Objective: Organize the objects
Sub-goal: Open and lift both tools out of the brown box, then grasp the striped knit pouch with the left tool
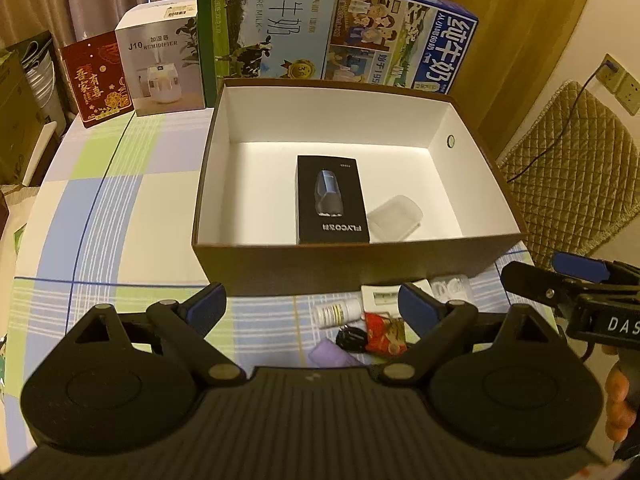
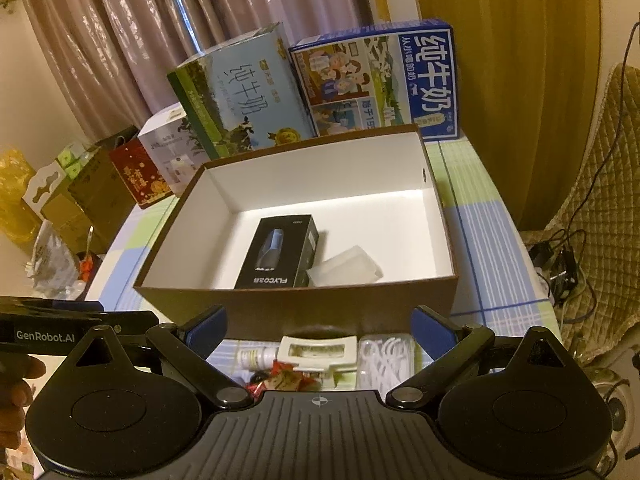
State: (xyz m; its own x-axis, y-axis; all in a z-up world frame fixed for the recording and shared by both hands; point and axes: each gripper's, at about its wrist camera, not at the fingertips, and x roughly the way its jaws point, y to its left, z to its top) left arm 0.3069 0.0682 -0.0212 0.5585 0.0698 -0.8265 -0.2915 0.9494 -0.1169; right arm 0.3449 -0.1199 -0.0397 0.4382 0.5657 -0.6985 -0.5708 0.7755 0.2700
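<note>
An open brown box (image 1: 280,268) (image 2: 288,312) with a white inside holds a black FLYCO carton (image 1: 332,200) (image 2: 280,252) and a frosted plastic case (image 1: 394,216) (image 2: 348,268). In front of it on the checked tablecloth lie a small white bottle (image 1: 336,314) (image 2: 256,358), a white clip (image 2: 320,350), a floss pick pack (image 2: 386,356), a red packet (image 1: 384,332) (image 2: 286,376), a black item (image 1: 352,338) and a purple item (image 1: 330,354). My left gripper (image 1: 312,306) is open above these. My right gripper (image 2: 320,330) is open too, nothing between its fingers.
Two milk cartons (image 1: 272,20) (image 1: 400,40), a humidifier box (image 1: 164,64) and a red box (image 1: 98,80) stand behind the brown box. A quilted chair (image 1: 572,168) and cables sit to the right. Bags and cardboard boxes (image 2: 80,200) crowd the left.
</note>
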